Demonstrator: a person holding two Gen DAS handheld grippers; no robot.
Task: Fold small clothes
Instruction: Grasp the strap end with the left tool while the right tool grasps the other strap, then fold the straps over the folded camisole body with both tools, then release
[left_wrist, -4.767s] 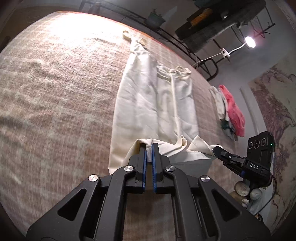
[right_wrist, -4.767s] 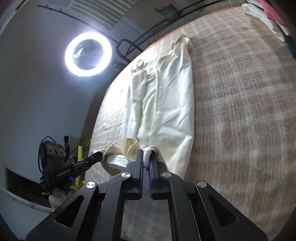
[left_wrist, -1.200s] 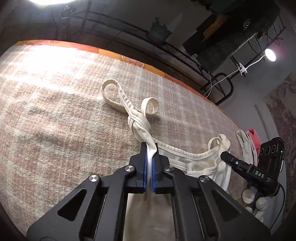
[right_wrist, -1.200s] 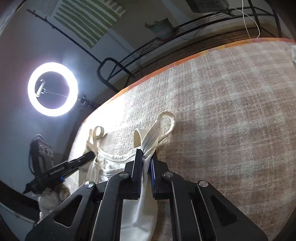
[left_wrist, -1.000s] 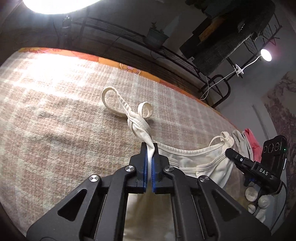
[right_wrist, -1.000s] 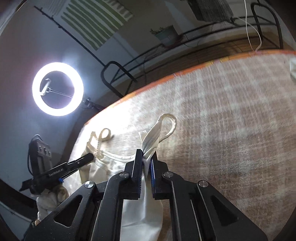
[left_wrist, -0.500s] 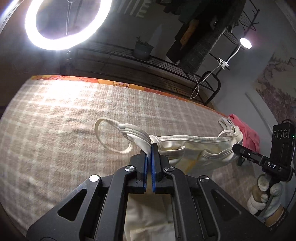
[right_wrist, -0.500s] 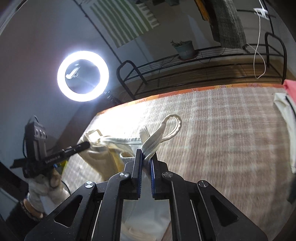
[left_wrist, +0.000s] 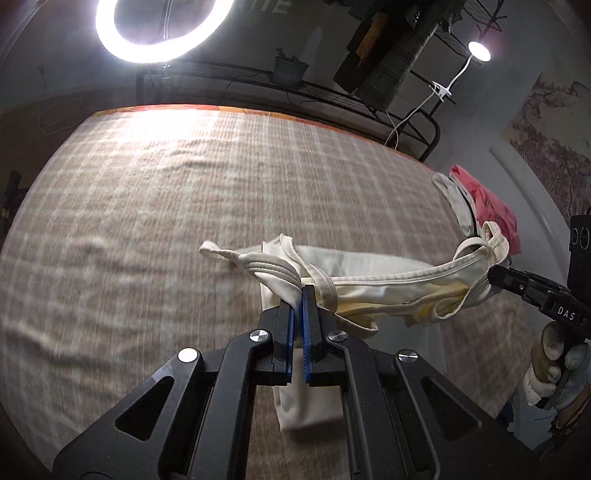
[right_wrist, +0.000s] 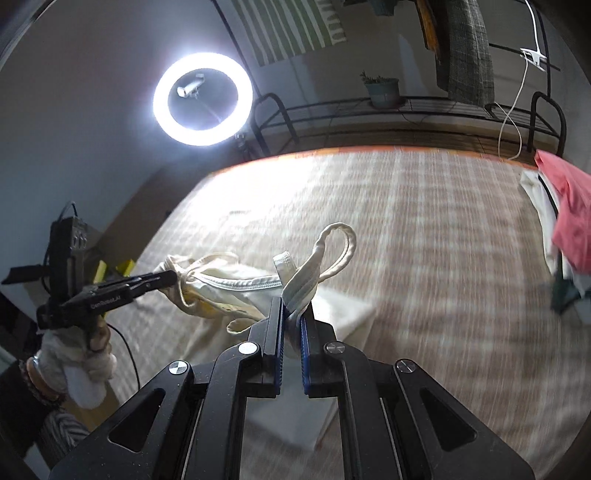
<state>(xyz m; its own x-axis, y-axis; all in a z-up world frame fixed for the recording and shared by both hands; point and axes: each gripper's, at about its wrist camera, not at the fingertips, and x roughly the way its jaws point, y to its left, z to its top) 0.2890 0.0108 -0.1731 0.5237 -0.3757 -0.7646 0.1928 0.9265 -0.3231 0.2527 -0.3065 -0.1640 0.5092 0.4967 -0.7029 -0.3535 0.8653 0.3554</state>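
Note:
A cream strappy garment (left_wrist: 376, 288) hangs stretched in the air between my two grippers, above the plaid bed cover (left_wrist: 147, 206). My left gripper (left_wrist: 298, 295) is shut on its bunched left shoulder straps. My right gripper (right_wrist: 293, 308) is shut on the right shoulder straps, with a strap loop (right_wrist: 338, 245) sticking up past the fingers. The garment body (right_wrist: 229, 291) droops below and its lower part rests on the cover. Each gripper shows in the other's view: the right one (left_wrist: 495, 275) at the right, the left one (right_wrist: 168, 277) at the left.
A pile of clothes with a pink piece (left_wrist: 491, 206) lies at the bed's right edge; it also shows in the right wrist view (right_wrist: 570, 206). A ring light (right_wrist: 203, 99) and a black metal rack (right_wrist: 406, 110) stand behind the bed.
Both grippers have lifted the garment's strap end up off the cover and drawn it back toward the near side. The garment now hangs between them instead of lying flat.

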